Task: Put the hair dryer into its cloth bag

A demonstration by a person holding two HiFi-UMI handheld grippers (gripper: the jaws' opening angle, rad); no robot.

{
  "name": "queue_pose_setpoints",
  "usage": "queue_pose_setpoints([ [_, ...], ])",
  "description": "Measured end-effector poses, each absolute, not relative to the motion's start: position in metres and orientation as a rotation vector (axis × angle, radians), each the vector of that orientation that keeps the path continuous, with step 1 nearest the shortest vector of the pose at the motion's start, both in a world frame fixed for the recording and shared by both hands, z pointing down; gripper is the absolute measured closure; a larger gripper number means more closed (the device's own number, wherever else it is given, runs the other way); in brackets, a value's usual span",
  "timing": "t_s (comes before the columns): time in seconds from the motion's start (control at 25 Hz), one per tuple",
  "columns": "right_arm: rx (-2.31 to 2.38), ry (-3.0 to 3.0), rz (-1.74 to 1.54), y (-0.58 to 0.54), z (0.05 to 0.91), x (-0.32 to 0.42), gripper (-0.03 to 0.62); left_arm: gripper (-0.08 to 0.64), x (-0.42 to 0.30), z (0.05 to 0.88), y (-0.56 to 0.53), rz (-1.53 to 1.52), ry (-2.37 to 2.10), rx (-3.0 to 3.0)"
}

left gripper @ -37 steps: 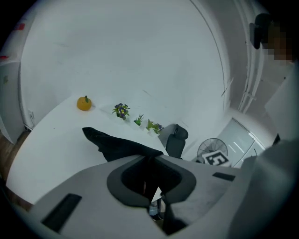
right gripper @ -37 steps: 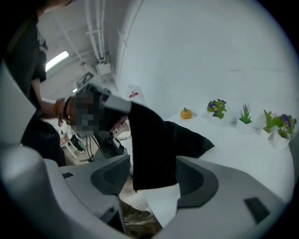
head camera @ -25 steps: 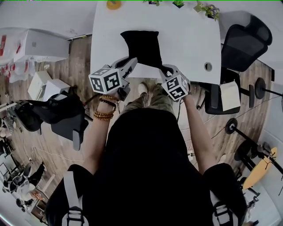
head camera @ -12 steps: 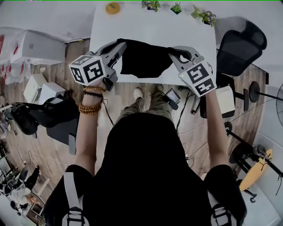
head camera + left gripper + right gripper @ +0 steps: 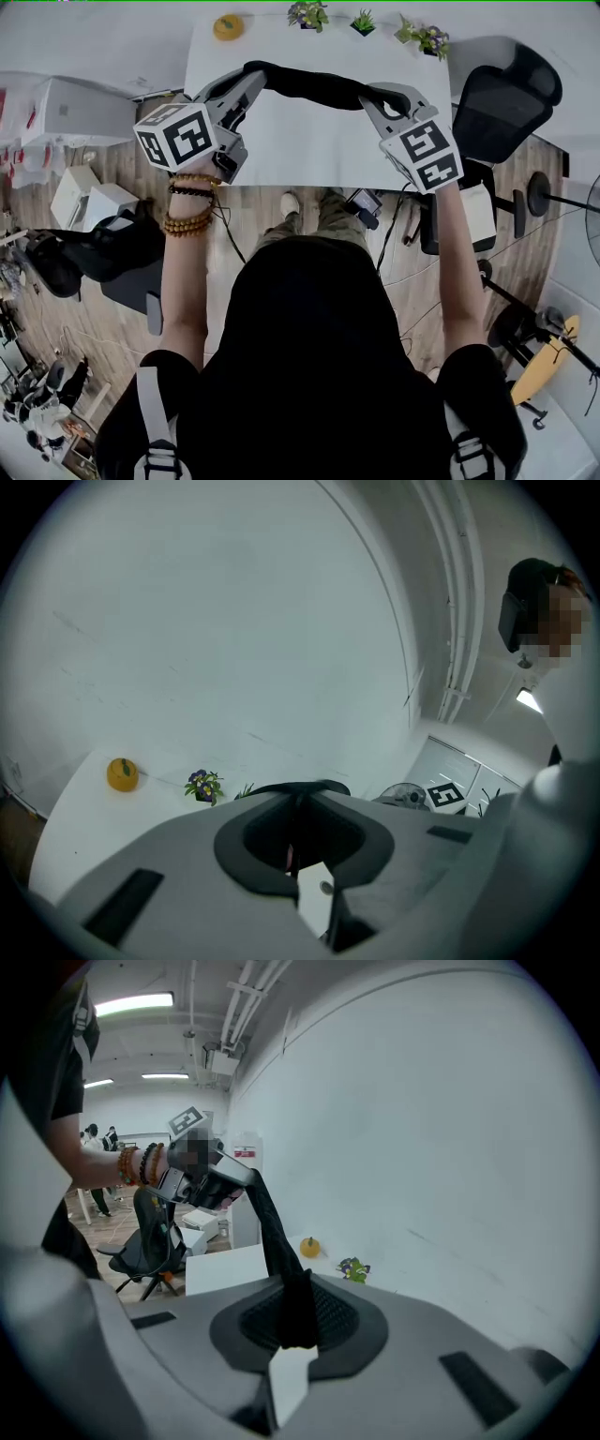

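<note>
Grey grippers, change: the left gripper (image 5: 251, 80) and right gripper (image 5: 375, 94) have come up from the near table edge and moved apart. They have lifted the cloth bag (image 5: 314, 86) off the tabletop, where it lay a second ago.
Meaning for the task: as a judgement, the bag is being held up by its edge, either to find its mouth or to let what is inside settle. The hair dryer shows in no view, so I cannot tell whether it is already inside.
Left jaws: almost together, pinched on a thin fold of the black cloth at their tips.
Right jaws: almost together, clamped on the other end of the bag. In the right gripper view the cloth runs taut from these pads across to the left gripper.
Bag position: pulled into a dark band between the two grippers, in the air and apart from the table (image 5: 309, 150).
Far edge: an orange ornament (image 5: 228, 26) and potted plants (image 5: 307, 13) stand well beyond the bag.
</note>
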State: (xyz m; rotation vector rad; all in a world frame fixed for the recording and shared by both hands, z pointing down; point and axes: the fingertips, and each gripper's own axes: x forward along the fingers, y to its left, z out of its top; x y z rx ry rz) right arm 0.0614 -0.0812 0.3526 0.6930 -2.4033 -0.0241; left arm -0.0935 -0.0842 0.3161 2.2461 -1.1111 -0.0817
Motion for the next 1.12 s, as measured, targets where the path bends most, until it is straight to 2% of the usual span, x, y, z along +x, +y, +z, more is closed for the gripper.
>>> queue_pose_setpoints([
  [0.48,0.861,-2.407,-0.080,-0.148,0.319,0.103,0.546,0.520,-0.053,0.301,-0.143,-0.079,-1.076,2.283],
  [1.12,0.862,-2.402,-0.130,-0.216,0.322,0.096,0.547,0.520,-0.063,0.314,-0.213,-0.133,-1.206,2.163],
])
